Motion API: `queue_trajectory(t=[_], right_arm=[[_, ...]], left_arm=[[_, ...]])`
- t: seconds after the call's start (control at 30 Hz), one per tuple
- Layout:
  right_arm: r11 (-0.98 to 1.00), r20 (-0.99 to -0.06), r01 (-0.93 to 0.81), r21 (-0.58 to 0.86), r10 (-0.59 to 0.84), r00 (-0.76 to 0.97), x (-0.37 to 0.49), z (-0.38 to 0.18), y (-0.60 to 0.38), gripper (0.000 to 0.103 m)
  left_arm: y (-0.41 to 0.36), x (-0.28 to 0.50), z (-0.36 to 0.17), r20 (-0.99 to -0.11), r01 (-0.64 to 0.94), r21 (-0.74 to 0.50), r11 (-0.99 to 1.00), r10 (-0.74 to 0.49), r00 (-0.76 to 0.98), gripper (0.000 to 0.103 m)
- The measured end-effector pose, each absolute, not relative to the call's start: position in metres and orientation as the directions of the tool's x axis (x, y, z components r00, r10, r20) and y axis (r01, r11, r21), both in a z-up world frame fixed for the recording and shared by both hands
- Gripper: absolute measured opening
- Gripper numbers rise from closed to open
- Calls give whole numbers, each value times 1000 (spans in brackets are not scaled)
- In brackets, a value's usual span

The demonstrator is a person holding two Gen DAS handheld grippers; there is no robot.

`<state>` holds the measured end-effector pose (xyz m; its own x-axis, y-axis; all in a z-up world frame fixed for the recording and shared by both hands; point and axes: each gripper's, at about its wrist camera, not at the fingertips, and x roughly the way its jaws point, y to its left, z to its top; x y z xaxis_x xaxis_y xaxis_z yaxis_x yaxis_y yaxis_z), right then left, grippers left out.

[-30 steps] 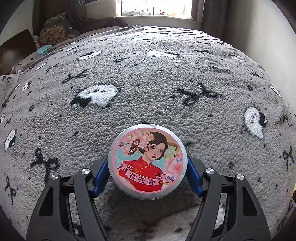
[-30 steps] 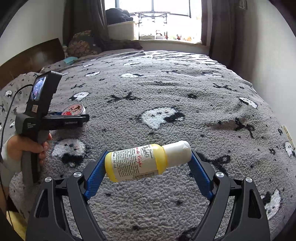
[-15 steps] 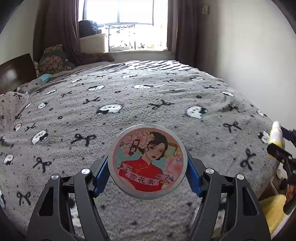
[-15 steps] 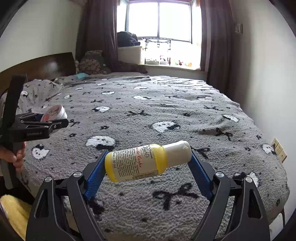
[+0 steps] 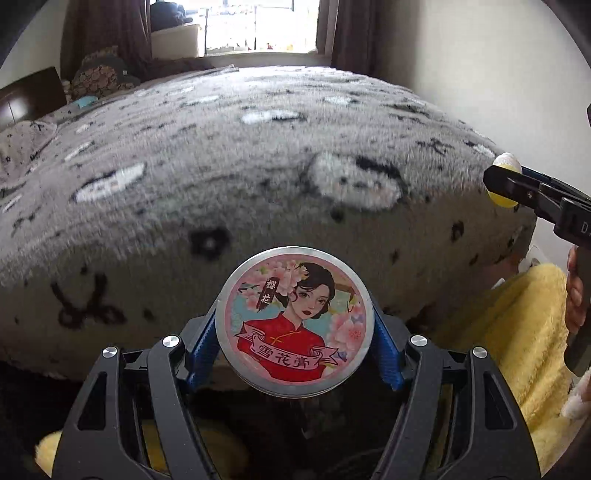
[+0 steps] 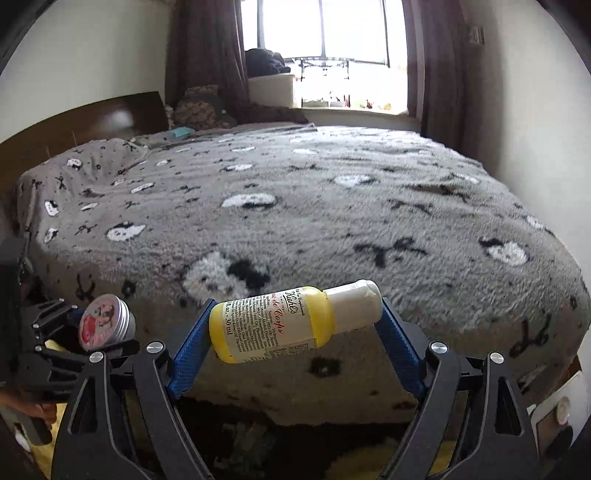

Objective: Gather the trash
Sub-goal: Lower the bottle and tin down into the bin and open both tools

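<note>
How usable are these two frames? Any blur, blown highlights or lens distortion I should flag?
Left wrist view: the bedspread is smeared by motion blur, while the round tin in the left claw stays sharp. Right wrist view: milder blur, yellow bottle label crisp, window blown out. Both show fisheye bulging and dark vignetted corners.

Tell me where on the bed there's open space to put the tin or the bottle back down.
The grey blanket is bare from the near edge up to the window side, between the headboard and the right wall. Clutter sits only at the far pillows. The round tin and yellow bottle are both held off the bed's near edge.
</note>
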<state>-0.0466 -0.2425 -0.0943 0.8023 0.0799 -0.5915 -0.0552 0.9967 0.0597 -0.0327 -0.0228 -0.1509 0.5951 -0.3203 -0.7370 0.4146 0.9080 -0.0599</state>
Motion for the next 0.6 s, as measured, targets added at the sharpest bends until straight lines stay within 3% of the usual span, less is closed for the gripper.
queue_trajectory(t=[0.27,0.6], right_arm=[[988,-729,-90,127,155,666,-51,-160,-224,85],[981,-826,-79,177,191,530,-44,-225,-207,85]], left_arm=[[-21,-49,-223,-859,393,-100,914,-279,429,67],[-27,-45,-288,-930,364,-137,921,-246,272,67]])
